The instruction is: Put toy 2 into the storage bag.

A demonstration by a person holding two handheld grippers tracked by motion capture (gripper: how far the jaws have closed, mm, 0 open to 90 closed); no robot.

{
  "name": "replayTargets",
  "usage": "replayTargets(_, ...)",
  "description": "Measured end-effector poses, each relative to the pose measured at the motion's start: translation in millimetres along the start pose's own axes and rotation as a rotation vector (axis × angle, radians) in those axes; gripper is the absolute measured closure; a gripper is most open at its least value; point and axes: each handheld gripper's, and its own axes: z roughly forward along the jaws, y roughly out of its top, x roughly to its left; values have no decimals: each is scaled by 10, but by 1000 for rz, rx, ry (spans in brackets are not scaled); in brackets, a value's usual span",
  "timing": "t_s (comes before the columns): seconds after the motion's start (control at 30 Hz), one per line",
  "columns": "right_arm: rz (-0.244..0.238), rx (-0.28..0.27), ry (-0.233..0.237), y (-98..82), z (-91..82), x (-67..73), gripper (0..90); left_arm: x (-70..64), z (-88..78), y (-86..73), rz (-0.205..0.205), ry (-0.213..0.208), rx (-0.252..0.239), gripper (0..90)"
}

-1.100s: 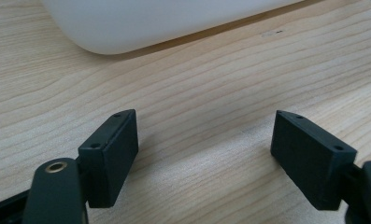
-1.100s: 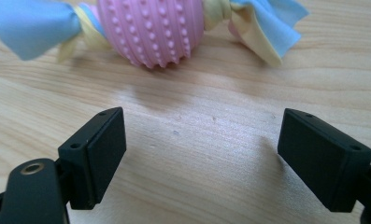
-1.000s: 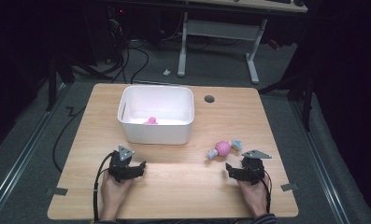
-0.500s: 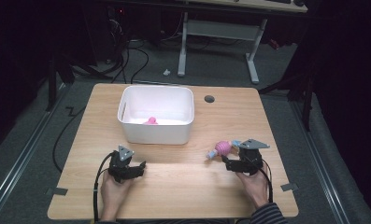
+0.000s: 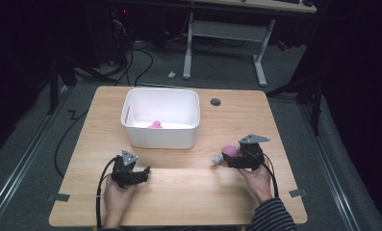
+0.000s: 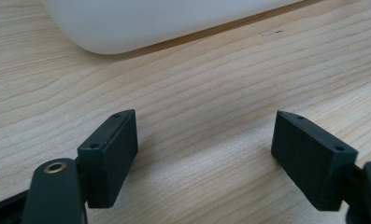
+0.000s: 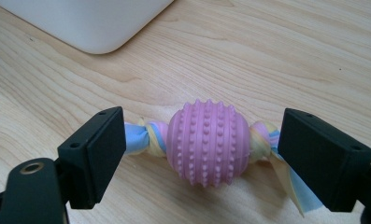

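Note:
A pink studded ball toy (image 7: 207, 143) with knotted blue, yellow and pink cloth tails lies on the wooden table (image 5: 188, 192), right of the white bin (image 5: 160, 137). My right gripper (image 7: 204, 158) is open, its jaws standing on either side of the toy (image 5: 230, 152) over the cloth knots. Held by the person's right hand, the right gripper (image 5: 236, 156) sits at the table's right. My left gripper (image 6: 204, 156) is open over bare wood, nothing between its jaws; it (image 5: 139, 174) rests near the front left. A second pink toy (image 5: 155, 124) lies inside the bin.
The bin's rounded corner (image 7: 99, 32) is close ahead of the right gripper, and its wall (image 6: 141, 23) is just ahead of the left one. A round cable hole (image 5: 215, 102) sits at the back of the table. Desk legs and cables are on the floor beyond.
The right gripper has moved forward and left to the ball toy, so its jaws now straddle it. The left gripper has stayed put.

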Motion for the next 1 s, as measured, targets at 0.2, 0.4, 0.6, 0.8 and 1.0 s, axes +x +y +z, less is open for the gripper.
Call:
replayTargets(0.2, -20, -5, 24, 48, 30, -25, 145, 0, 1, 0, -1, 0, -1, 232)
replayTargets(0.4, -23, 10, 37, 79, 104, -42, 139, 0, 0, 0, 0, 0, 0, 232)
replayTargets(0.6, -38, 28, 53, 95, 161, -46, 129, 1, 0, 0, -1, -1, 0, 231)
replayTargets(0.8, -42, 55, 57, 78, 250, -49, 113, 6, 0, 0, -3, -4, 1, 226)
replayTargets(1.0, -67, 87, 41, 48, 312, -42, 96, 9, 1, 1, -3, -6, 2, 225)
